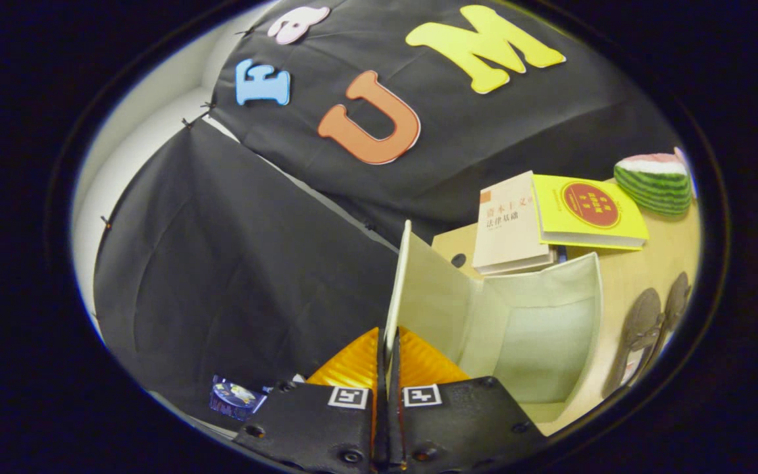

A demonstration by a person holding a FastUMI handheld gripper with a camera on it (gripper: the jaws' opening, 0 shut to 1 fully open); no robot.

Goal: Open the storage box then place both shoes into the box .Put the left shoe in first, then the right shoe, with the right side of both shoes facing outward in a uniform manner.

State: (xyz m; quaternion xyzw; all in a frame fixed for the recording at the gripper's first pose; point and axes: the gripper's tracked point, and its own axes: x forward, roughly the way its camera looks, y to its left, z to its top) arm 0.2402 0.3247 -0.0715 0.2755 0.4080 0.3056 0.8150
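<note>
My gripper [389, 352] is shut on the thin pale lid [397, 289] of the storage box, both fingers pressed on its edge. The lid stands raised, seen nearly edge-on, and rises from between the fingers. Right of the lid, the box [537, 336] lies open and its pale inside holds nothing. Two dark shoes [645, 329] lie side by side on the wooden table [622, 276], just right of the box and beyond its far wall.
Two books, a white one [507, 227] and a yellow one [586, 210], are stacked behind the box. A watermelon-shaped toy [658, 184] sits past them. A small blue object [234, 397] lies left of the fingers, by the black cloth wall.
</note>
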